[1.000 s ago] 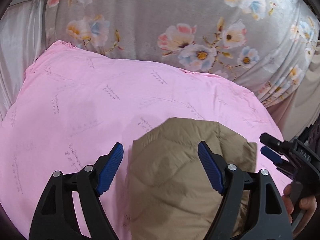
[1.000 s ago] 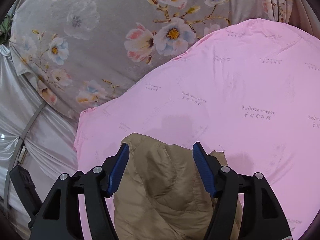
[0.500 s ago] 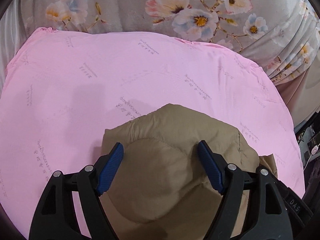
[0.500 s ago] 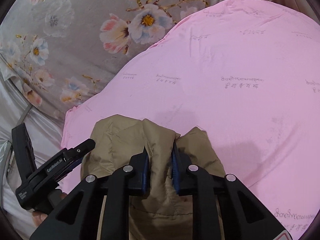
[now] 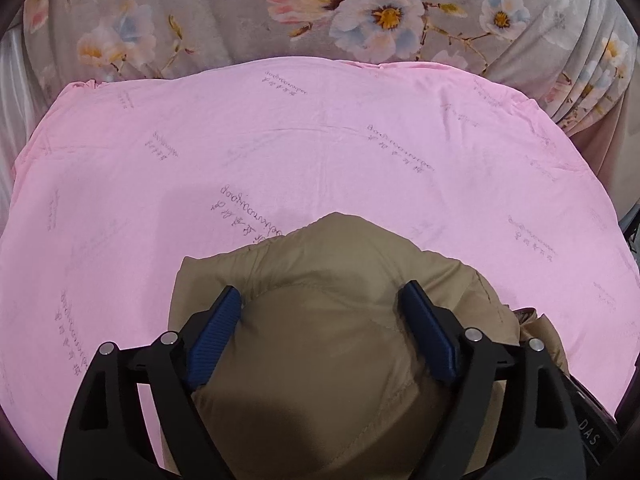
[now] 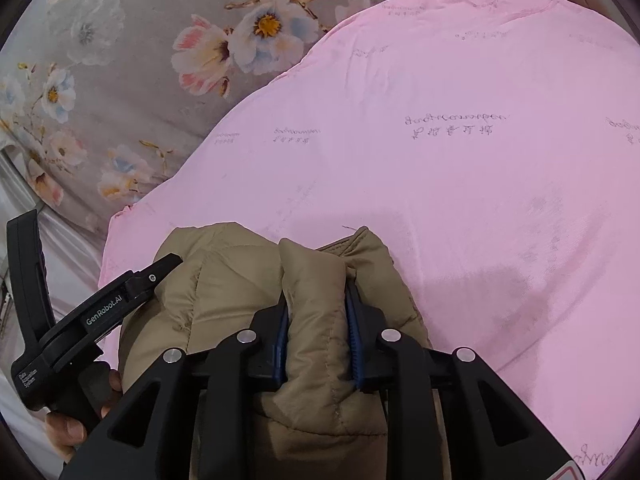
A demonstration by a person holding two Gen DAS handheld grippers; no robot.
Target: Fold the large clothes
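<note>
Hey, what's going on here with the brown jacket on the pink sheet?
A person is working a tan puffer jacket with a handheld gripper in each hand, on a pink sheet spread over a floral bedcover. The right gripper has a thick fold of the jacket pinched between its fingers, though they are easing apart a little. The left gripper is opening, its fingers wide on either side of a padded bulge of the jacket, not clamping it.
</note>
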